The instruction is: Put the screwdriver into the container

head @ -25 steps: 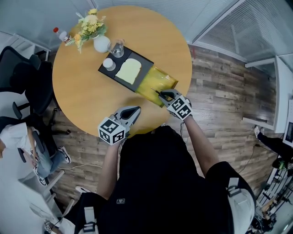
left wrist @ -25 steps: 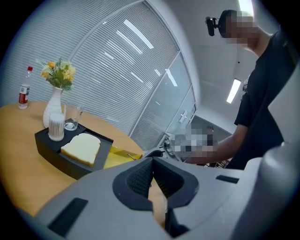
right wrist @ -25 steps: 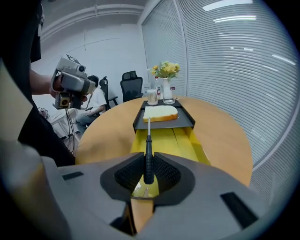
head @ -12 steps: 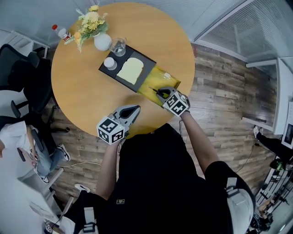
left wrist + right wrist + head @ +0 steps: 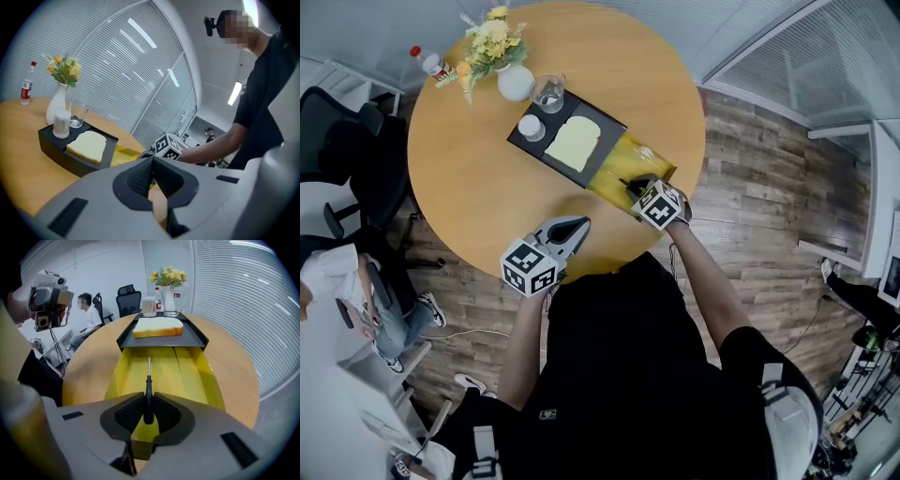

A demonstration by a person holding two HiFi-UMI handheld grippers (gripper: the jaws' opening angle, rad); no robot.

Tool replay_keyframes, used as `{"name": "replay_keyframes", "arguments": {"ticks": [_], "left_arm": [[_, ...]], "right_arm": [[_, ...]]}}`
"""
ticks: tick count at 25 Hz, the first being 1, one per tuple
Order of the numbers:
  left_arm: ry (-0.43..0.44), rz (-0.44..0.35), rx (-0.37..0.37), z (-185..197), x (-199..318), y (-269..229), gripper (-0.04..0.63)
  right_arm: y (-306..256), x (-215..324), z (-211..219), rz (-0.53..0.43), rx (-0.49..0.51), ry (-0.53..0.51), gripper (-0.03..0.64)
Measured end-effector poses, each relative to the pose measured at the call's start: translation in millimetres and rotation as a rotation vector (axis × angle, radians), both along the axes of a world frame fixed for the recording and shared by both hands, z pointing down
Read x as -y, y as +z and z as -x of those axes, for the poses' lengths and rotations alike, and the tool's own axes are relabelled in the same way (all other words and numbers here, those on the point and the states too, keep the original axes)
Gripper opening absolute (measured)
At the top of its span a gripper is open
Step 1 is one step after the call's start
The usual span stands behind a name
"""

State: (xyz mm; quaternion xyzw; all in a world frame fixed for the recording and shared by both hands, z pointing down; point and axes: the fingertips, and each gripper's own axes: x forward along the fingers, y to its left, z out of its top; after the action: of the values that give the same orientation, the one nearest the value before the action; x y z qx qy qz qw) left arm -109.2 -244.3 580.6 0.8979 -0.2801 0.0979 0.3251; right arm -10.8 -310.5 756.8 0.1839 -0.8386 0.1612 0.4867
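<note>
The right gripper (image 5: 148, 409) is clenched on the black handle of the screwdriver (image 5: 148, 392), whose thin shaft points forward over the yellow container (image 5: 206, 376). It seems to be held just above the container's floor, though contact is hard to judge. The container lies on the round wooden counter (image 5: 478, 178), its far end against a black tray (image 5: 607, 129) carrying a pale slice of bread (image 5: 570, 143). The left gripper (image 5: 151, 172) is closed and empty, hovering over the counter's near edge
</note>
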Motion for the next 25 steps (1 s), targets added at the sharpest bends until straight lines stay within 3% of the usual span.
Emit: {"name": "replay_keyframes", "arguments": {"ticks": [14, 25], "left_arm": [[-0.034, 0.0, -0.02, 8.8, -0.2, 0.8, 0.003], [-0.04, -0.009, -0.019, 11.7, 0.8, -1.6, 0.003]], "right_arm": [[27.9, 3.2, -2.9, 0.009, -0.201, -0.112, 0.058], [35.1, 1.4, -2.1, 0.023, -0.261, -0.124, 0.059]]}}
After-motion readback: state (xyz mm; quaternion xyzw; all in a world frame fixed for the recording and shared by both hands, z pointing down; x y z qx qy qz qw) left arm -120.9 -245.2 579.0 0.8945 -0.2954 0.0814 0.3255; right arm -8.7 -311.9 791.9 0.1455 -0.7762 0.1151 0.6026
